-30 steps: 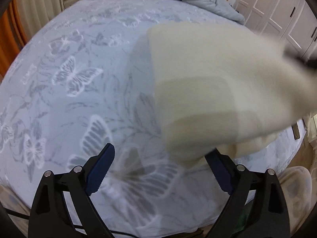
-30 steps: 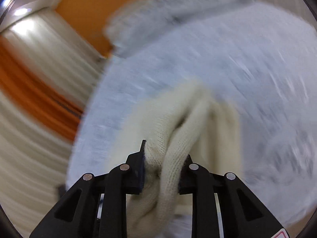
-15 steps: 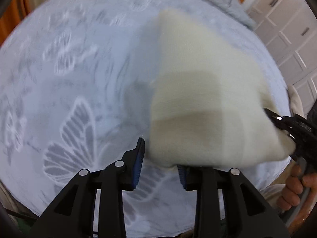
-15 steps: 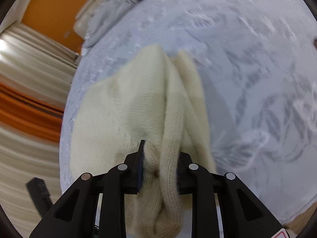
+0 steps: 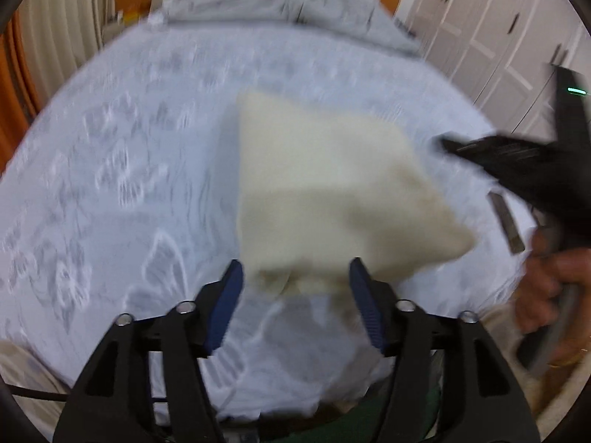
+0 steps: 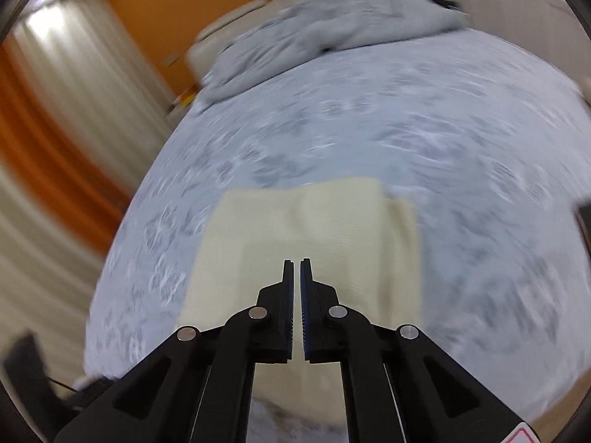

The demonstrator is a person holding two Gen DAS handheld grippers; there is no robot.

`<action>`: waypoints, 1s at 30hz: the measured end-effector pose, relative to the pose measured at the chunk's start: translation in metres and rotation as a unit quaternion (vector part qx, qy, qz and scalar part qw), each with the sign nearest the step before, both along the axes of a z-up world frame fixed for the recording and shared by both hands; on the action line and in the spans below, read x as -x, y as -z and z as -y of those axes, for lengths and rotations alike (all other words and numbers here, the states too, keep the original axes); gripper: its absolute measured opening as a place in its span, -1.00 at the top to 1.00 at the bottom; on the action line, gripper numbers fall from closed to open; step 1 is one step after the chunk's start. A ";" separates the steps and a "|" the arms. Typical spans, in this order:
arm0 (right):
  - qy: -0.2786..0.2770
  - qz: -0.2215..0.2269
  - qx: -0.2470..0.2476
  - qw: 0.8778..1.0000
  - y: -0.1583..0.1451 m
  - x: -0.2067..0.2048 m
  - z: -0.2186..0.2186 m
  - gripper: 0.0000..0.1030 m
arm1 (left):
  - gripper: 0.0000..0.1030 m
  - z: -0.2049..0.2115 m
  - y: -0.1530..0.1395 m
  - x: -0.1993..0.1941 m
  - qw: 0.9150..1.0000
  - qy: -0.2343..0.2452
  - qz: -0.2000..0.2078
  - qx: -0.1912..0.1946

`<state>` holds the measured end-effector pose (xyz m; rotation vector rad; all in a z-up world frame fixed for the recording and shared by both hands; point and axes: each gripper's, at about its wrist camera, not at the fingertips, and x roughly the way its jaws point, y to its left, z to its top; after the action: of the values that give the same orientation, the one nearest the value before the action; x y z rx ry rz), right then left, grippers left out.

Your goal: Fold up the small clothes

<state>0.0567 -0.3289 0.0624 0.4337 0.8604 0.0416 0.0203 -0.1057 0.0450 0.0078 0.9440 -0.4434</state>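
Note:
A cream knitted garment (image 5: 332, 199) lies folded flat on the bed's butterfly-patterned sheet (image 5: 110, 192). My left gripper (image 5: 295, 291) is open and empty, its fingers on either side of the garment's near edge, slightly short of it. In the right wrist view the garment (image 6: 325, 229) lies just beyond my right gripper (image 6: 298, 269), whose jaws are shut together with nothing between them. The right gripper also shows at the right of the left wrist view (image 5: 517, 162), held in a hand.
A grey duvet (image 6: 325, 37) is bunched at the head of the bed. White wardrobe doors (image 5: 487, 29) stand to the right. Curtains (image 6: 55, 129) and an orange wall (image 6: 147, 29) are on the left. The bed's near edge is just below both grippers.
My right gripper let go of the garment, pulled back and shut empty. My left gripper opened wide and drew back. The garment now lies flat on the bed.

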 end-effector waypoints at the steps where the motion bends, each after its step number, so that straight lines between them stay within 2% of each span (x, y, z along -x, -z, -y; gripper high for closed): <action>1: -0.015 -0.009 0.006 1.000 0.007 -0.010 -0.006 0.93 | -0.31 0.002 -0.007 -0.001 1.000 0.003 0.021 0.005; 2: -0.026 -0.027 0.017 0.999 0.020 -0.020 -0.012 0.93 | -0.43 0.006 -0.013 -0.002 0.999 0.002 0.043 0.008; 4: -0.028 -0.095 0.063 0.993 0.063 -0.047 -0.013 1.00 | -0.47 0.016 -0.011 -0.014 0.999 -0.002 0.043 -0.003; 5: -0.030 -0.103 0.050 0.993 0.082 -0.051 -0.006 1.00 | -0.47 0.024 0.002 -0.026 1.000 -0.005 0.021 -0.020; 6: -0.021 -0.087 0.022 0.996 0.089 -0.051 0.003 1.00 | -0.44 0.030 0.018 -0.036 0.999 -0.008 -0.007 -0.042; 7: -0.009 -0.092 -0.007 0.996 0.084 -0.050 0.012 1.00 | -0.31 0.035 0.035 -0.044 0.997 -0.009 -0.036 -0.063; 8: 0.005 -0.094 -0.017 0.995 0.075 -0.047 0.015 0.98 | -0.31 0.037 0.046 -0.051 0.995 -0.007 -0.057 -0.077; 9: 0.018 -0.084 -0.015 0.996 0.063 -0.042 0.016 0.94 | -0.31 0.035 0.054 -0.054 0.994 -0.013 -0.077 -0.076; 10: 0.010 -0.059 -0.018 0.998 0.046 -0.037 0.012 0.94 | -0.35 0.029 0.060 -0.056 0.994 -0.027 -0.095 -0.054; 13: -0.024 -0.038 -0.043 0.998 0.027 -0.045 0.001 0.93 | -0.43 0.022 0.062 -0.055 0.994 -0.036 -0.098 -0.040; 15: -0.039 -0.045 -0.048 0.997 0.031 -0.065 -0.007 0.93 | -0.47 0.023 0.062 -0.053 0.994 -0.036 -0.091 -0.048; 17: -0.048 -0.091 -0.015 0.995 0.056 -0.097 -0.026 0.95 | -0.50 0.025 0.061 -0.051 0.994 -0.032 -0.079 -0.064; 18: -0.058 -0.127 -0.004 0.990 0.076 -0.111 -0.031 1.00 | -0.51 0.027 0.061 -0.050 0.994 -0.031 -0.074 -0.070; 19: -0.066 -0.144 -0.001 0.987 0.096 -0.122 -0.037 1.00 | -0.51 0.028 0.060 -0.050 0.994 -0.030 -0.071 -0.075; 21: -0.059 -0.143 0.005 0.988 0.091 -0.128 -0.037 1.00 | -0.51 0.028 0.059 -0.051 0.994 -0.028 -0.072 -0.080; 22: -0.052 -0.142 0.008 0.989 0.077 -0.126 -0.038 0.96 | -0.52 0.029 0.058 -0.051 0.994 -0.027 -0.073 -0.081; 24: -0.061 -0.098 0.012 0.993 0.049 -0.104 -0.042 0.94 | -0.55 0.027 0.059 -0.050 0.994 -0.025 -0.072 -0.081; 26: -0.062 -0.052 0.013 0.997 0.021 -0.059 -0.044 0.94 | -0.57 0.024 0.060 -0.051 0.994 -0.026 -0.071 -0.075; 28: -0.043 -0.051 0.017 0.998 0.023 -0.015 -0.037 0.94 | -0.57 0.023 0.058 -0.049 0.994 -0.025 -0.073 -0.072; 30: -0.019 -0.097 0.034 0.995 0.049 0.007 -0.030 1.00 | -0.58 0.023 0.057 -0.047 0.994 -0.025 -0.073 -0.074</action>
<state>0.0495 -0.2989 0.0134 0.3607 1.0587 0.0055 0.0674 -0.1287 -0.0125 0.0880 1.1177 -0.3303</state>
